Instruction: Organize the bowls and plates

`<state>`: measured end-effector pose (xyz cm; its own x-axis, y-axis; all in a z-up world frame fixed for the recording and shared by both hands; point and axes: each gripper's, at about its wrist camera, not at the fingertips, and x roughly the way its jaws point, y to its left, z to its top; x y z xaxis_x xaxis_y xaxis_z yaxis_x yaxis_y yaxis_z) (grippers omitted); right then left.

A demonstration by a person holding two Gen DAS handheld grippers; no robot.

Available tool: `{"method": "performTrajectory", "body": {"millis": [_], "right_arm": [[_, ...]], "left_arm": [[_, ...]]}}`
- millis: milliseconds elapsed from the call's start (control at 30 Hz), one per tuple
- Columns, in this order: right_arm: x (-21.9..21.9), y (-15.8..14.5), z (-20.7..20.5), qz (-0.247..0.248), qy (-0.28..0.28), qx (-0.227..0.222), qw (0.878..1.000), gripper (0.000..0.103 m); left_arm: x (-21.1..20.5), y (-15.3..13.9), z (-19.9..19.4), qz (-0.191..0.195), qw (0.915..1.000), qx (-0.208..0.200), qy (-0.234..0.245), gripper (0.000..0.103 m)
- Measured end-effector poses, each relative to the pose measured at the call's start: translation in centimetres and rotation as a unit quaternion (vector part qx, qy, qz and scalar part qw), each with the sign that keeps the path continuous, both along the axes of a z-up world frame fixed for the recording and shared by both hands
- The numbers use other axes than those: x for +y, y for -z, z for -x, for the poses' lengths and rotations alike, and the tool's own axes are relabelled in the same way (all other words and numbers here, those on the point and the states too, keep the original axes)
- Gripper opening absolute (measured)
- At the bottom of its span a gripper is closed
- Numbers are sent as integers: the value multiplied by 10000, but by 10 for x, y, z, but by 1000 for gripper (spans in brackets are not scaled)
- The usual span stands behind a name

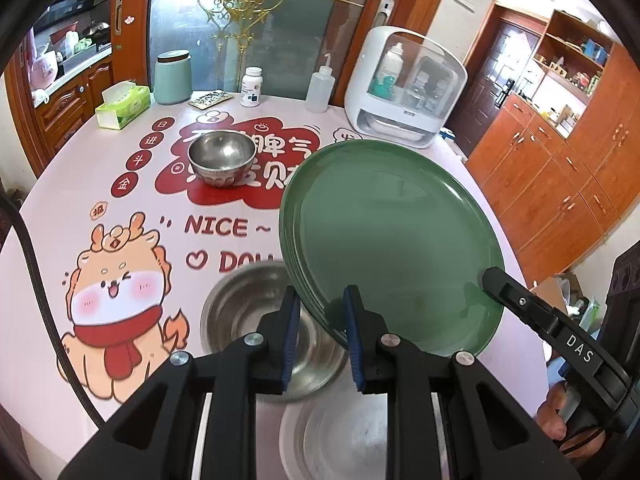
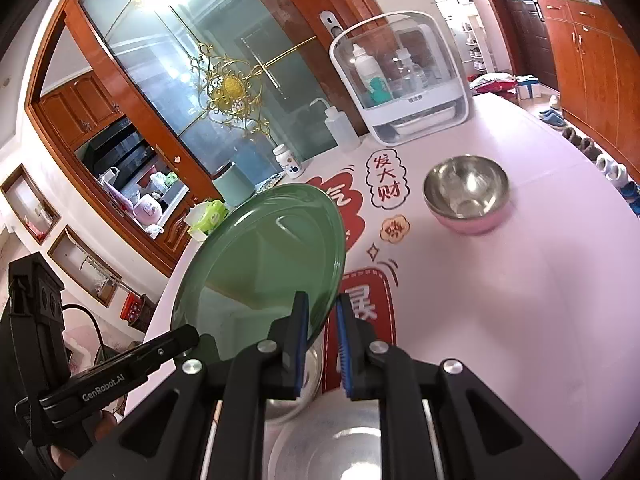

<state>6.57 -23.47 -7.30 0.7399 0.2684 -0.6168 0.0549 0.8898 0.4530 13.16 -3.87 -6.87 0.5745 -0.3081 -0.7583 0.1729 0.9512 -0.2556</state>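
Green plate rim pinched by both claws, tilted above steel bowls.

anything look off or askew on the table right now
Only the green plate is askew: it hangs tilted above the table, pinched at opposite rims by the left gripper and right gripper. No spills or damage show.

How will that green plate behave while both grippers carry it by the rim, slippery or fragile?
The green plate looks glossy, so it may slip in the left gripper and right gripper, which pinch only its rim. It seems rigid, likely ceramic, so probably breakable if dropped. Held tilted above the steel bowl, it could slide downward.
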Motion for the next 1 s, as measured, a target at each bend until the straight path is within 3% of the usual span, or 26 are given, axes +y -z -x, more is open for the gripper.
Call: {"method": "performTrajectory", "body": {"millis": [533, 1000], "right_arm": [[10, 15, 93, 114, 372, 259, 9989, 13], [14, 46, 134, 209, 533, 740, 9956, 14]], "left_arm": [[0, 21, 89, -21, 9989, 139, 457, 20], [-5, 53, 123, -112, 9963, 441, 725, 20]]}}
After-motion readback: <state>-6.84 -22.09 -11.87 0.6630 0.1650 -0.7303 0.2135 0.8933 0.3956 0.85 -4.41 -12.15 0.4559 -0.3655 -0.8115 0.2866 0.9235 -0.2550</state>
